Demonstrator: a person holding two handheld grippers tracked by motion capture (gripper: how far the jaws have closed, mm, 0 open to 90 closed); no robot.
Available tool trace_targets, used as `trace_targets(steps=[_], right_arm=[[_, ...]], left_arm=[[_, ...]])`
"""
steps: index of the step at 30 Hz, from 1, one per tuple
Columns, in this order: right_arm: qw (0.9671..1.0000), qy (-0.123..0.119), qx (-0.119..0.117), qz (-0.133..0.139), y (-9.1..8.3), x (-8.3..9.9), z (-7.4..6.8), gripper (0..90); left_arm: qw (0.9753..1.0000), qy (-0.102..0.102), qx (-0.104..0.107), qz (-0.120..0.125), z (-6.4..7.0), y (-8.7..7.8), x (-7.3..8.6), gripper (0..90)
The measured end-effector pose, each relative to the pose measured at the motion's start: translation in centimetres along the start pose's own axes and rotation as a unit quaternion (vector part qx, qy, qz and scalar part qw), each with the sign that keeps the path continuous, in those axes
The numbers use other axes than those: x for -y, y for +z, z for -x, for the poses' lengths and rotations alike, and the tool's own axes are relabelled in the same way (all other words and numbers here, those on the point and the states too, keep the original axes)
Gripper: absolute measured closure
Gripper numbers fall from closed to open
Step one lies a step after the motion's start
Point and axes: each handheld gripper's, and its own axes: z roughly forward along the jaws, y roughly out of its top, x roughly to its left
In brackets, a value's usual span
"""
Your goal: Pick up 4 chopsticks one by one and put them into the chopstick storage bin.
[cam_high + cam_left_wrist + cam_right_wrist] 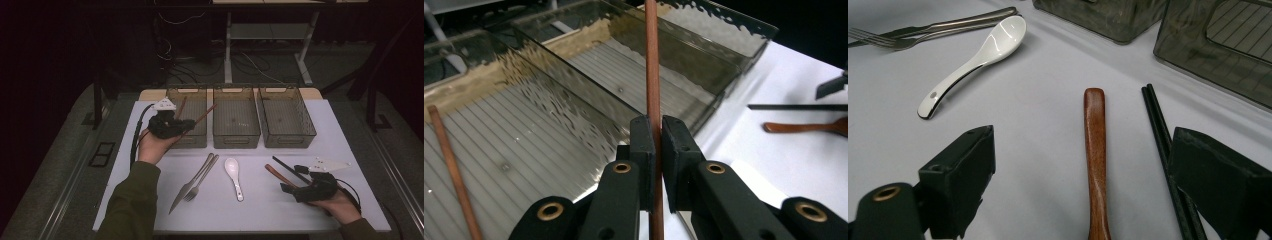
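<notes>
Jaws of left gripper [657, 150] clamping slim round wooden chopstick [652, 75], ribbed translucent bin [574, 85]

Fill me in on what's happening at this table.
A person is sorting utensils into three smoky clear plastic bins. The left gripper is shut on a reddish-brown wooden chopstick over the left bin, where its twin already lies. The right gripper is open around a brown wooden spoon handle on the white table.
</notes>
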Motion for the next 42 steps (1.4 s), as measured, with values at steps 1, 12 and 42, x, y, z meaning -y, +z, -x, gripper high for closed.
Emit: trace_targets(steps=[1,12,42], right_arm=[[1.0,0.0,0.0,0.0,0.0,0.0,0.0,11.5],[1.0,0.003,-0.003,0.004,-0.1,0.0,0.0,11.5],[0.9999,0.007,-0.008,0.008,-0.3,0.1,0.2,11.5]], left_arm=[[1.0,-0.001,-0.001,0.002,-0.2,0.1,-0.2,83.3],[0.9997,0.0,-0.021,0.01,-1.9,1.1,-2.9,83.3],[0.9927,-0.027,-0.117,0.017,-6.9,6.2,-3.0,83.3]])
